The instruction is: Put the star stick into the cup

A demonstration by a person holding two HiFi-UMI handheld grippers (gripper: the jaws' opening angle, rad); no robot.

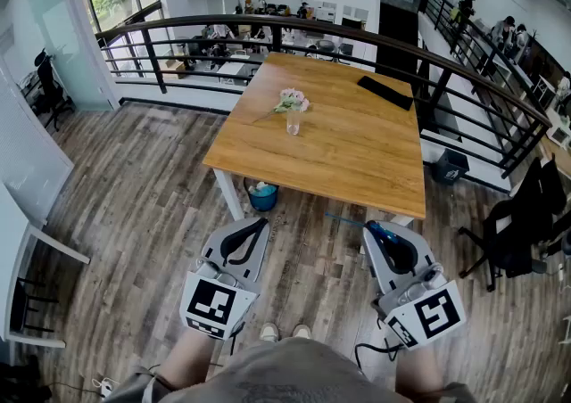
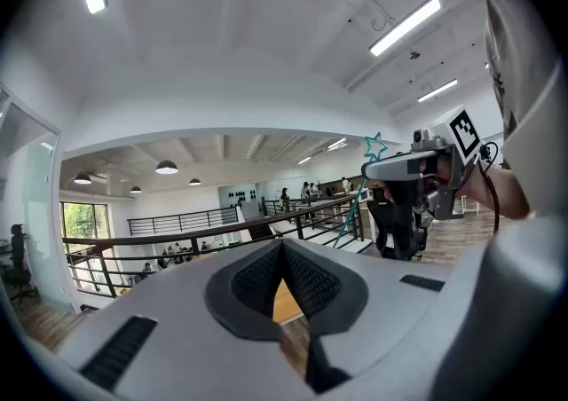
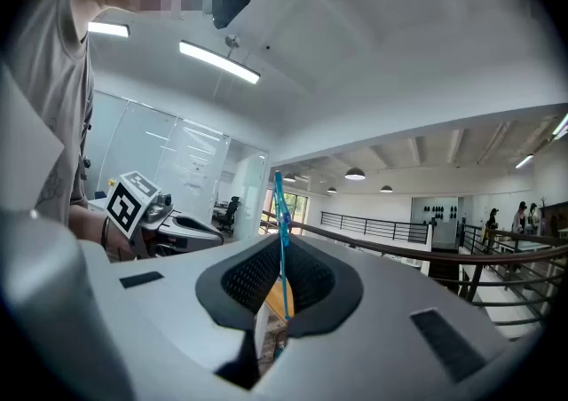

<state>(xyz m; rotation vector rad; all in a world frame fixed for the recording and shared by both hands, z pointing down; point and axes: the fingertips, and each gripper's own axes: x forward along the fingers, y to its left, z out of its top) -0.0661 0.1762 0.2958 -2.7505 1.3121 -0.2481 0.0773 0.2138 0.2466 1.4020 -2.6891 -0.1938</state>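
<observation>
Currently: right gripper (image 3: 280,253) is clenched on the star stick (image 3: 280,213). The thin teal shaft is pinched between the ribbed pads and runs up past the jaw tips and down below them. From the left gripper view, the stick's star head (image 2: 374,145) shows above the right gripper (image 2: 401,179), outlined teal against the ceiling.

Left gripper (image 2: 282,253): jaws closed, tips meeting, nothing between them; only a sliver of wood shows through the gap lower down.

Head view: both grippers are held low in front of the person, over plank floor, left gripper (image 1: 261,224) and right gripper (image 1: 368,227) side by side and apart, both short of the table. A teal length of the stick (image 1: 343,217) pokes out just left of the right gripper's tip.

The wooden table (image 1: 357,152) stands ahead. A clear glass cup (image 1: 293,122) is upright on it with pale flowers inside, well apart from the stick. A flat black object (image 1: 385,92) lies toward the table's far right. A blue bucket (image 1: 262,197) sits under the near-left corner. A dark railing (image 1: 294,27) curves behind the table.
</observation>
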